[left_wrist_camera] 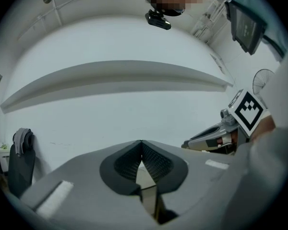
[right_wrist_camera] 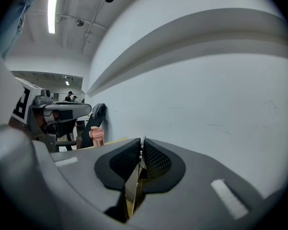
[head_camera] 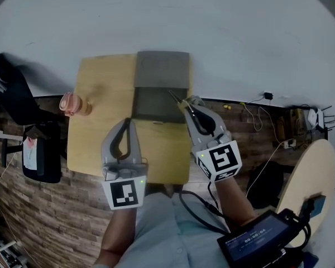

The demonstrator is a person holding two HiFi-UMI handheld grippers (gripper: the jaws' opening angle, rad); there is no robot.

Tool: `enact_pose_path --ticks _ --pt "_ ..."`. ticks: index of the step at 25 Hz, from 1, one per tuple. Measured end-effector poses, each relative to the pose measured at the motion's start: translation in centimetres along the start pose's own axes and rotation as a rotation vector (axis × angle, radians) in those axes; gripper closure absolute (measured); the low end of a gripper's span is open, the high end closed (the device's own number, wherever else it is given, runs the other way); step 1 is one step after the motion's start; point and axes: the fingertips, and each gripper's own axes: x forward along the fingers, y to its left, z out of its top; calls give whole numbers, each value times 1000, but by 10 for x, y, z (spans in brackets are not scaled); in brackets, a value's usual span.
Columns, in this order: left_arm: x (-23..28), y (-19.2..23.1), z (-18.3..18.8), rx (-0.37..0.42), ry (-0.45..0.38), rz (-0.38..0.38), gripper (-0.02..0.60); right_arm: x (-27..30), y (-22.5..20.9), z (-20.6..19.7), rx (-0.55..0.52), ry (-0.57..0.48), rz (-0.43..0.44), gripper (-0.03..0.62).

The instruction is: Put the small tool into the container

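Observation:
A grey container [head_camera: 156, 111] sits open at the far middle of the wooden table [head_camera: 95, 144], its lid [head_camera: 162, 68] folded back. My right gripper [head_camera: 188, 102] hangs at the container's right edge, shut on a thin metal tool [head_camera: 175, 97] whose tip points over the box. In the right gripper view the tool [right_wrist_camera: 140, 153] shows as a slim sliver pinched between the pads. My left gripper [head_camera: 128, 121] hovers over the table just in front of the container, shut with nothing in it; its pads [left_wrist_camera: 153, 162] meet at the tips.
A pink cup [head_camera: 72, 104] stands at the table's left edge, with a black chair [head_camera: 22, 99] beyond it. A round side table [head_camera: 318, 172] and cables lie to the right. A screen device [head_camera: 262, 239] hangs near my body.

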Motion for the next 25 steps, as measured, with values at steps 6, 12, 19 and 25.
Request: enact_pose_path --ticks 6,12,19,25 --pt "12 24 -35 -28 59 -3 572 36 8 -28 4 69 21 571" --pt "23 50 -65 -46 114 14 572 69 17 -55 20 141 52 571" --pt "38 70 -99 -50 179 21 572 104 21 -83 41 186 83 571" --pt "47 84 -123 -52 227 20 572 129 22 -102 58 220 96 571"
